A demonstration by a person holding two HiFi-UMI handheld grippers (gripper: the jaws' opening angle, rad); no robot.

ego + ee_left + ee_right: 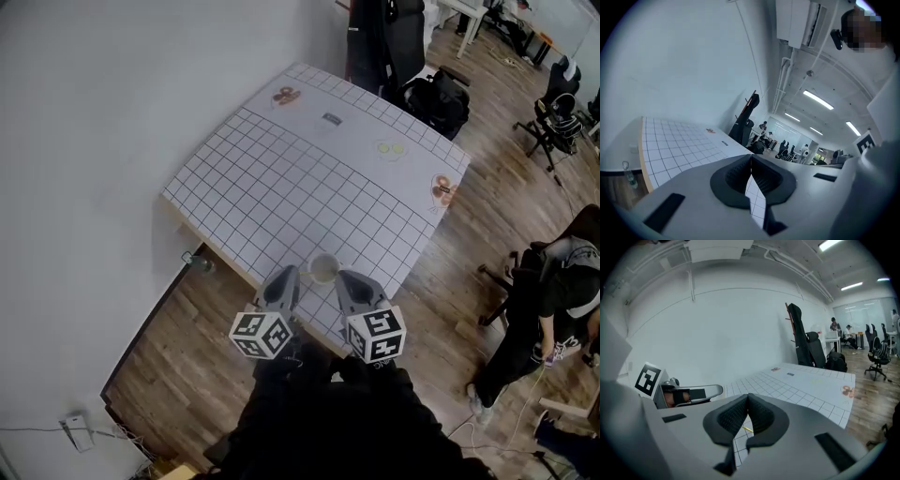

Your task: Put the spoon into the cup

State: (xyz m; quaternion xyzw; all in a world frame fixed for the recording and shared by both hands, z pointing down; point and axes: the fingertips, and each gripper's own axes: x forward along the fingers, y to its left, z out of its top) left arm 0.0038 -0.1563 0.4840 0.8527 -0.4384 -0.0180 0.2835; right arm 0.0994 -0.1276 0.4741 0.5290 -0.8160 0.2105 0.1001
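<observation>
Cup (323,269) is seen upright near the front edge of the gridded table (281,178), framed between the tips of the left gripper (285,279) and the right gripper (350,284). Both pairs of jaws are pressed together with nothing held in them. A thin yellow sliver (746,429) is glimpsed beneath the right jaws; whether it is the spoon cannot be told.

Office: swivel chairs (551,112), strip lights (818,100)
</observation>
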